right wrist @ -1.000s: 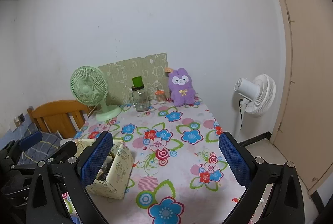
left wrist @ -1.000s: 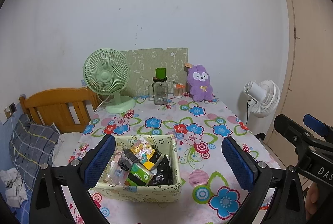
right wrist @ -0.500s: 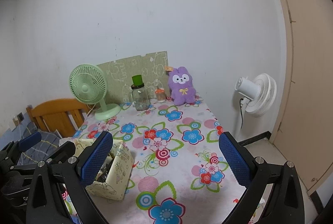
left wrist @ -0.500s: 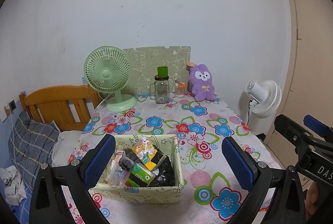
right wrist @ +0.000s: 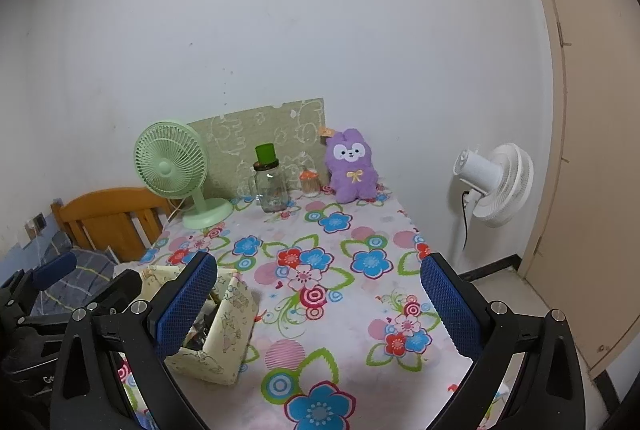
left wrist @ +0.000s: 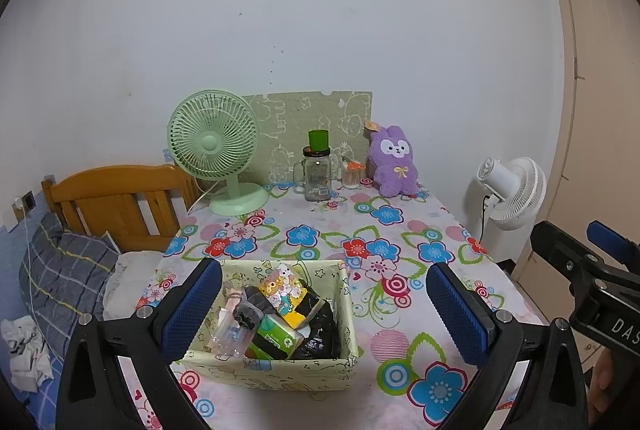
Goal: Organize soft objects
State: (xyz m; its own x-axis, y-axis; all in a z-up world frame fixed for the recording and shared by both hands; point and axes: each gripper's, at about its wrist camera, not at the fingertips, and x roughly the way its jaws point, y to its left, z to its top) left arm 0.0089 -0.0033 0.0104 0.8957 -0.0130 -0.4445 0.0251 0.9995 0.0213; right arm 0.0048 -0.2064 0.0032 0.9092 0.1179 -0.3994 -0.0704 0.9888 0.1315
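White wall stands behind the table (left wrist: pixel 400 310), which has a flowered cloth. Near its front edge sits the box (left wrist: pixel 344 310), full of small packets. At the far edge the purple plush rabbit (left wrist: pixel 394 162) leans on the wall; left of the rabbit are a small cup (left wrist: pixel 352 177), a glass jar (left wrist: pixel 317 174) and a green fan (left wrist: pixel 214 146) (a white fan (right wrist: pixel 504 186) stands beside the table). Both the left gripper (left wrist: pixel 322 310) and right gripper (right wrist: pixel 318 304) are held wide apart, empty, over the front edge.
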